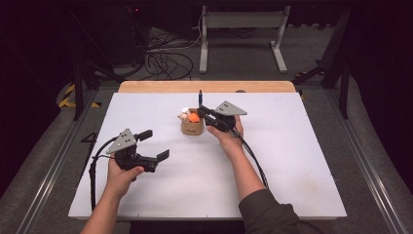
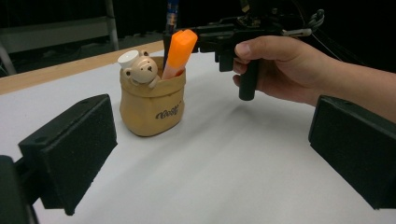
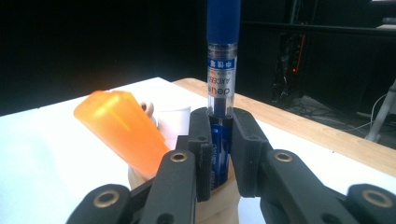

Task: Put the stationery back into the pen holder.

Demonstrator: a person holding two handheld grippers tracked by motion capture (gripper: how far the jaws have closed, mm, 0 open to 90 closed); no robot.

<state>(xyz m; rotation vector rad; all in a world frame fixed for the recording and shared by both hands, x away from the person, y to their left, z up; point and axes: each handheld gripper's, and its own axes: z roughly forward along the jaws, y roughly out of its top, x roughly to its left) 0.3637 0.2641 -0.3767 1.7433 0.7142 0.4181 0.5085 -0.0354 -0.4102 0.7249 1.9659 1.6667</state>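
A blue pen (image 3: 223,84) stands upright in the closed jaws of the right gripper (image 1: 206,116), its lower end inside the mouth of a small tan pouch-shaped holder (image 1: 192,127) near the middle of the white table (image 1: 292,161). In the right gripper view the two black pads (image 3: 201,149) press the clear barrel from both sides just above the holder's rim, so the pen looks to be either going in or coming out; the frames cannot settle which. An orange highlighter (image 2: 179,52) already leans in the holder, tilted toward 1 o'clock in the left gripper view, beside a little bear figure (image 2: 142,71) with a white cap peeking over the rim at about 10 o'clock from the holder's centre. By this reading the pen is the item in hand and the highlighter is already placed; what is left is to release the pen or lift it clear.

The right hand (image 1: 228,134) reaches in from 5 o'clock, forearm stretched across the board, gripper levelled toward the holder. The left gripper (image 1: 156,145) rests well apart at 8 o'clock from the holder, its jaws spread wide and holding nothing, pointed toward the holder, the left hand (image 1: 121,173) low on the table.
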